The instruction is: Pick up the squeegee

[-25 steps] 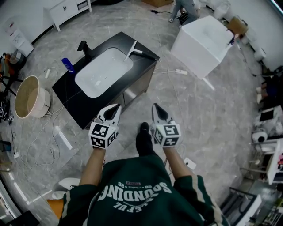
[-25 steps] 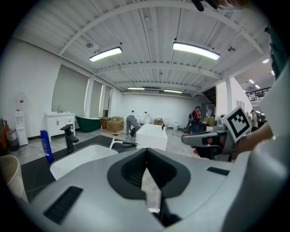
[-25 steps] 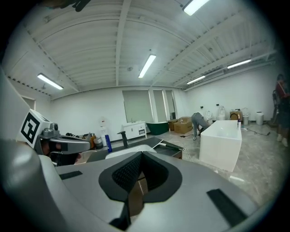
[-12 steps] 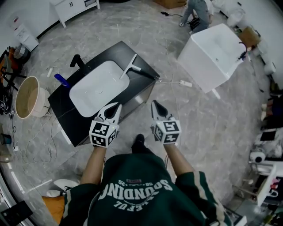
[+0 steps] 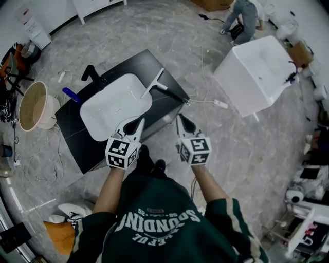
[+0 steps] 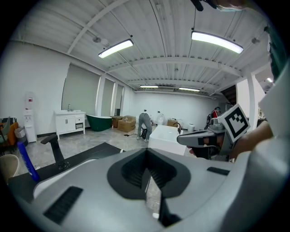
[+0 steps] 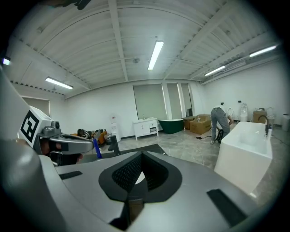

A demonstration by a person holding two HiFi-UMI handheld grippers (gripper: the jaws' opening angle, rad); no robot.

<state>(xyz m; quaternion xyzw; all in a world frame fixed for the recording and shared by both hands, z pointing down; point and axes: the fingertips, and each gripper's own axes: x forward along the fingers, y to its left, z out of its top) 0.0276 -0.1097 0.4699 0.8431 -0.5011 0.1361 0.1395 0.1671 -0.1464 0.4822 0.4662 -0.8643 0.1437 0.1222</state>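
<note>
The squeegee [image 5: 153, 83], a white blade with a black handle, lies on the black counter [image 5: 77, 134] at the far right rim of the white sink [image 5: 110, 109]. My left gripper [image 5: 138, 123] is shut and empty, its tip over the counter's near edge just short of the sink. My right gripper [image 5: 180, 120] is also shut and empty, held beside the counter's right corner, a little nearer than the squeegee's handle. In the left gripper view the shut jaws [image 6: 147, 181] hide the squeegee. The right gripper view's jaws [image 7: 136, 181] hide it as well.
A black faucet [image 5: 91, 72] and a blue bottle [image 5: 71, 94] stand at the counter's far left. A round basket [image 5: 32, 105] sits on the floor to the left. A white tub [image 5: 257, 74] stands to the right, with a cable and power strip [image 5: 218, 104] between. A person [image 5: 244, 15] bends over far back.
The counter has come closer as I walked up to it. Both grippers moved forward together, still shut; the left tip now reaches over the counter's edge.
</note>
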